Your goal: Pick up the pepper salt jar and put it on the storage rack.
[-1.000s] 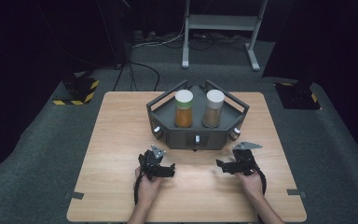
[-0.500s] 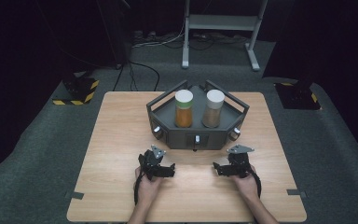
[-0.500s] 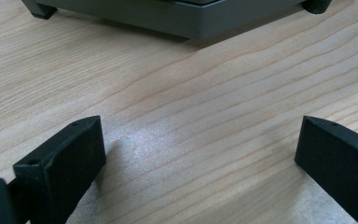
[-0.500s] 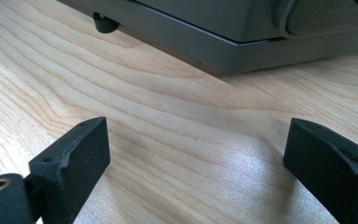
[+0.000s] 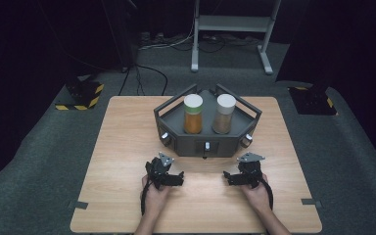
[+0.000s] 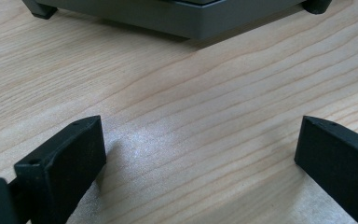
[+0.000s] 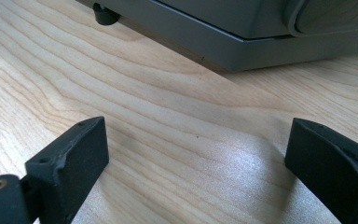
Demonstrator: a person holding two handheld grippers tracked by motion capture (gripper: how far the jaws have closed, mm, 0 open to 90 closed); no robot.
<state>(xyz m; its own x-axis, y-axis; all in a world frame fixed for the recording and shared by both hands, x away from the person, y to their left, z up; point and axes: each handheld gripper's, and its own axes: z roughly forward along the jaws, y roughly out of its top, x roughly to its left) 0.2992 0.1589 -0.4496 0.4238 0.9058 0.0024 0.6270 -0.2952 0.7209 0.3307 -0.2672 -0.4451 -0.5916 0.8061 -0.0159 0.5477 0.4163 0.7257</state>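
Observation:
A dark grey angular rack [image 5: 206,142] stands mid-table with two white-capped jars in it: an orange-filled jar [image 5: 193,114] on the left and a brown-filled jar [image 5: 224,114] on the right. My left gripper [image 5: 176,179] rests low on the wood in front of the rack's left corner, open, with bare wood between its jaws [image 6: 200,140]. My right gripper [image 5: 231,178] lies in front of the rack's right corner, also open, nothing between its jaws [image 7: 198,140]. The rack's base [image 6: 182,18] shows just beyond the left jaws, and the rack's base [image 7: 223,42] beyond the right jaws.
The wooden table [image 5: 127,147] has bare room left, right and in front of the rack. Small knobs [image 5: 165,138] sit on the rack's front faces. A metal stand [image 5: 230,22] and black-and-yellow floor blocks [image 5: 81,94] lie beyond the table on grey carpet.
The right gripper has slid slightly left and toward the person; the left gripper has barely moved. Both stay open.

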